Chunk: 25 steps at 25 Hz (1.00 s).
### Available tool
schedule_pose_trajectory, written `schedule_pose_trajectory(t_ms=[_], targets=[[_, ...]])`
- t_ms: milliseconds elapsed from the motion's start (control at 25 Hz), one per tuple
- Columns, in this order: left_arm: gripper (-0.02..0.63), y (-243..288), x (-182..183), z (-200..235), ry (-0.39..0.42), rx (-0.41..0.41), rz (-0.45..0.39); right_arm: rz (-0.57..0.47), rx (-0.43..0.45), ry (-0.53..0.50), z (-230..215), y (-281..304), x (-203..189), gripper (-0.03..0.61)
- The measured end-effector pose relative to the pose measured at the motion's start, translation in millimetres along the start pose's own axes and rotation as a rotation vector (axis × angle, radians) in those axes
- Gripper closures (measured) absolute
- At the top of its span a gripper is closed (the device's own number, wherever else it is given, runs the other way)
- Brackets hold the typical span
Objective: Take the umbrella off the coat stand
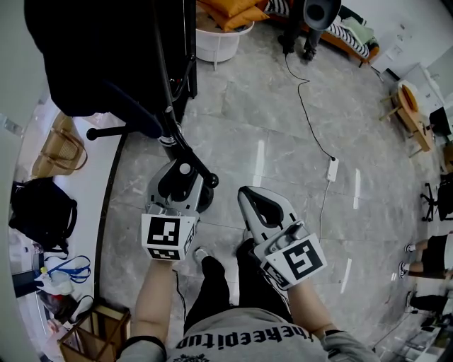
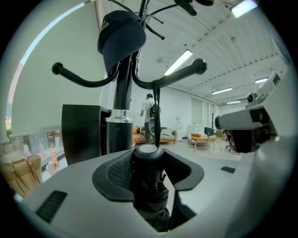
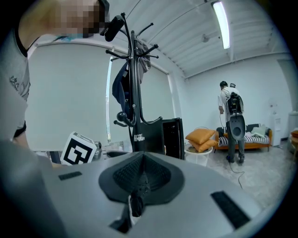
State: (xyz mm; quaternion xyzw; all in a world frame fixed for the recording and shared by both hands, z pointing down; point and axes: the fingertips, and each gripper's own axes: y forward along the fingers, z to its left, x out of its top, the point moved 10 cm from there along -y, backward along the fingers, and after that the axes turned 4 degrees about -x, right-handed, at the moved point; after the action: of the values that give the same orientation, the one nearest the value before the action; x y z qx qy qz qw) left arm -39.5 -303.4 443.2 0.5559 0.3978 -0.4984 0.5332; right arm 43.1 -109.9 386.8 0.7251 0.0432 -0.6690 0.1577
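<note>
A grey marble-tiled floor [image 1: 283,141] lies under me. A white power strip [image 1: 332,168] rests on it, and its black cable [image 1: 303,92] runs off toward a striped sofa [image 1: 350,39]. Near that sofa stands a white tub [image 1: 216,44] heaped with orange cushions [image 1: 237,13]. On my left a white table [image 1: 81,191] carries a woven straw bag [image 1: 60,152] with a black bag [image 1: 42,212] just beside it. Nearer me is a wooden box [image 1: 95,332]. Well off to my right stands a small wooden side table [image 1: 410,106]. Up high hangs a navy cap [image 2: 121,35], and lower down is a black cabinet [image 2: 81,132]. Far across the room a person wearing a backpack [image 3: 230,104] stands below a ceiling strip light [image 3: 221,23].
</note>
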Motion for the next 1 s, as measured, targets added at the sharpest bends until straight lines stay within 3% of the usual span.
schedule_pose_trajectory(t_ms=[160,400,1000], targets=[[0.405,-6.5,12.6,-4.4,-0.002,-0.014,-0.001,-0.017,0.008,-0.001,0.2,-0.5,4.9,0.566],[0.405,-18.5,20.7,-15.6,0.059,0.008,0.007,-0.042,0.032,-0.001,-2.0,-1.9,12.0,0.566],[0.407,-48.6,57.0,-48.4,0.053,0.034,-0.039,-0.102,0.146,-0.007,-6.3,4.3,41.7,0.568]])
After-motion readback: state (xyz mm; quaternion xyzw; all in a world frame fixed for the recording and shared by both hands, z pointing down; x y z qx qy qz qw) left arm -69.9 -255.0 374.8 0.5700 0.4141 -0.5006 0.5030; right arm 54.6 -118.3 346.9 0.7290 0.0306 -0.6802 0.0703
